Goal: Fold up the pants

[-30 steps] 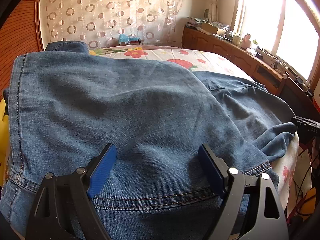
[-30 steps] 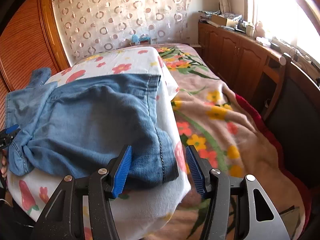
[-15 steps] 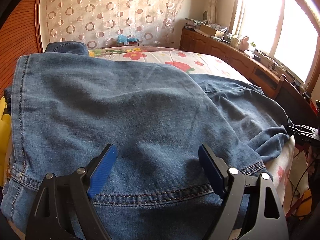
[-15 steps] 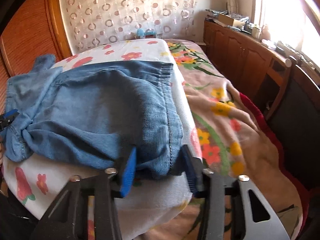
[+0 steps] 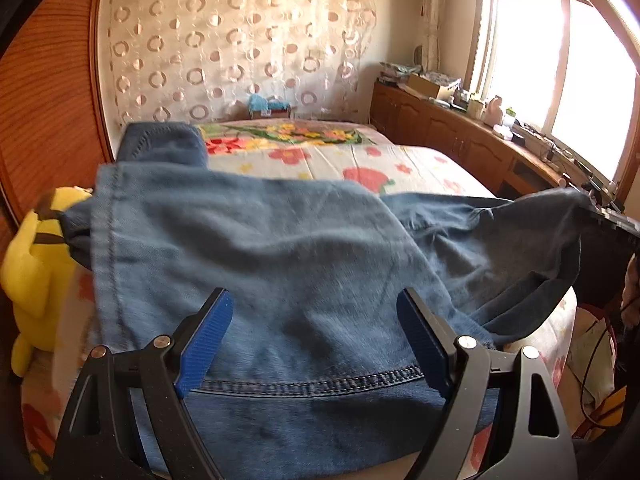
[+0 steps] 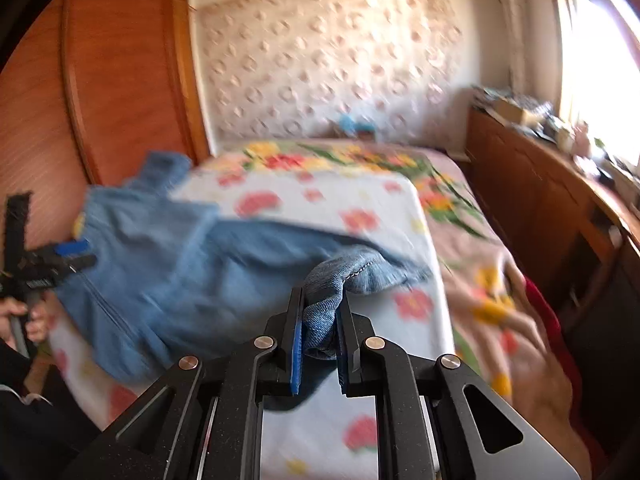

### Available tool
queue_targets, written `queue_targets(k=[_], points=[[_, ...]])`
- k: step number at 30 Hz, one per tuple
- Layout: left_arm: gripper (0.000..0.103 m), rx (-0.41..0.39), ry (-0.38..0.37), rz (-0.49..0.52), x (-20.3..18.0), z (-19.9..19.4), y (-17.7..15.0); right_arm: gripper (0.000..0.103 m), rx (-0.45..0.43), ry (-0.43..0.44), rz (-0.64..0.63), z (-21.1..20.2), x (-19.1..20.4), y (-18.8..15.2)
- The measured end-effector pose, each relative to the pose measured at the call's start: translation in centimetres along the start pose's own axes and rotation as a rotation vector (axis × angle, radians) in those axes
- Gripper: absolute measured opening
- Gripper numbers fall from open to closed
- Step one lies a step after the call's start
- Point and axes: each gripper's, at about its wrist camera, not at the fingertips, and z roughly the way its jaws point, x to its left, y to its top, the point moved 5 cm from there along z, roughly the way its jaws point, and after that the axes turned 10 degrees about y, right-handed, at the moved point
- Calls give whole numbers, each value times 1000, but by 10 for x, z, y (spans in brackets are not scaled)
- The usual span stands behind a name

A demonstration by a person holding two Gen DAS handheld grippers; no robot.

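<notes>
My right gripper (image 6: 318, 336) has just closed on the jeans (image 6: 168, 264), which stretch toward ten o'clock, where my left gripper (image 5: 316, 344) stands open.

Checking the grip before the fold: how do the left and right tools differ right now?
The left tool stands wide open over the jeans; the right tool has just been closing and pinches a bunched denim edge. Left-view denim spreads broad; right-view denim lifts off the bed. Both have blue pads.

Flowered bed (image 5: 400, 160) — jeans (image 5: 280, 248), yellow plush (image 5: 36, 264)
</notes>
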Motion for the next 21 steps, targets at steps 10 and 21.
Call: queue_targets(k=[10,21], points=[[85,-91,46,-32,32,-44,15,13,-59,188,-202,22,93,75],[85,-108,99,-72,70,-60,11,39,0,452,-291,51,175,98]])
